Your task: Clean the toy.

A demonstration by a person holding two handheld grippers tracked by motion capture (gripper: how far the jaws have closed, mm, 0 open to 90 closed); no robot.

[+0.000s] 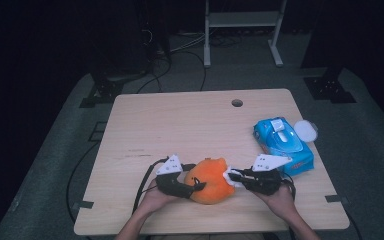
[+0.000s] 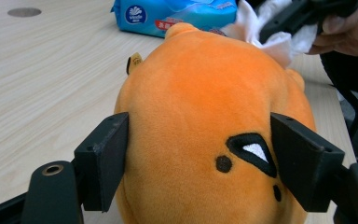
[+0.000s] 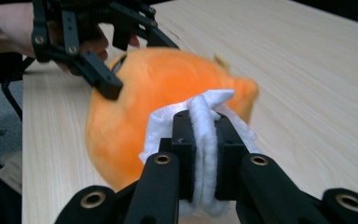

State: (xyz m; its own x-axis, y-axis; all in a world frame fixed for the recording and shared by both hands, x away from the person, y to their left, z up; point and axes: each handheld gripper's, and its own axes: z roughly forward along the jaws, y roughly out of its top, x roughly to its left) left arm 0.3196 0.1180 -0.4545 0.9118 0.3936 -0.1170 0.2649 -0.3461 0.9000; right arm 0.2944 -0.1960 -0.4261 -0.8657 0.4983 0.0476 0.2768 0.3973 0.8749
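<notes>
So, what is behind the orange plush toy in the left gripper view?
Behind the plush toy lie a blue wipes pack and a white wipe in the right gripper. The toy hides the pack's lower edge.

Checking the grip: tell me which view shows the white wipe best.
Right gripper view: the white wipe sits folded between its shut jaws against the orange plush toy. Left gripper view shows a crumpled corner; high view a speck.

The high view looks forward and down from the person's side onto the whole worktop (image 1: 180, 125). The left gripper view sits low and very near the orange plush toy (image 2: 205, 130), facing the worktop's far right corner. The right gripper view, equally near, faces the toy (image 3: 135, 107) from its other side; both share it.
</notes>
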